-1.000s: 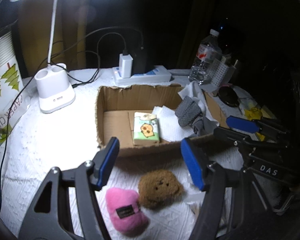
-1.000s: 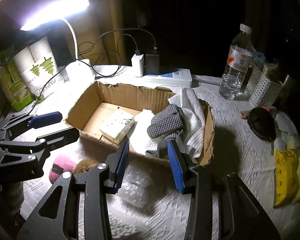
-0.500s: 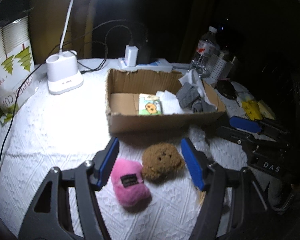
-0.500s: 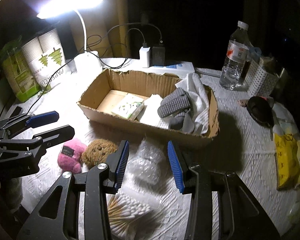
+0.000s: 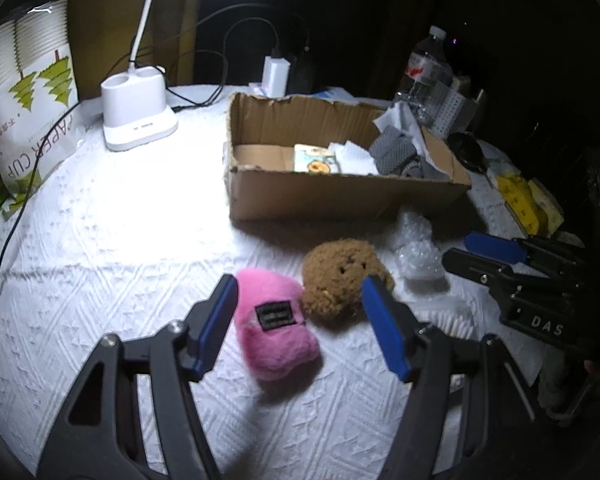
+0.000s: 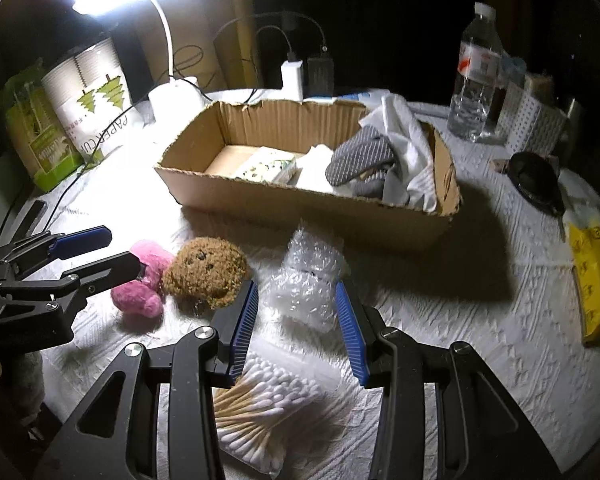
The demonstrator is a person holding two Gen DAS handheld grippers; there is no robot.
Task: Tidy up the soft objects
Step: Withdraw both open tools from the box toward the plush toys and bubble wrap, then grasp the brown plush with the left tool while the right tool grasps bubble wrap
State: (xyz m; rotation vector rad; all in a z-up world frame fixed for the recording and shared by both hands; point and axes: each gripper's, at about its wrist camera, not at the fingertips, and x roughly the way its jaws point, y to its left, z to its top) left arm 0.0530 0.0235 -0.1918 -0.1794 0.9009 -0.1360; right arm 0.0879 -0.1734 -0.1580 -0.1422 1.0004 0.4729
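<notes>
A pink plush (image 5: 275,322) and a brown plush (image 5: 342,278) lie side by side on the white cloth in front of a cardboard box (image 5: 340,196). The box holds a tissue pack (image 5: 314,159), a white cloth (image 6: 404,136) and grey socks (image 6: 360,158). My left gripper (image 5: 300,320) is open and empty, its jaws either side of the two plushes, just above them. My right gripper (image 6: 296,324) is open and empty, its jaws either side of a crumpled bubble wrap (image 6: 310,280). The plushes also show in the right wrist view: pink (image 6: 140,292), brown (image 6: 206,272).
A pack of cotton swabs (image 6: 256,412) lies under the right gripper. A lamp base (image 5: 138,118), paper cup sleeve (image 5: 24,92), power strip with chargers (image 6: 300,76), water bottle (image 6: 478,76), white basket (image 6: 534,128), black object (image 6: 534,182) and yellow packet (image 6: 594,276) ring the box.
Both grippers have pulled back from the box toward the table's front. The left now frames the two plushes; the right now frames the bubble wrap. Both stayed open.
</notes>
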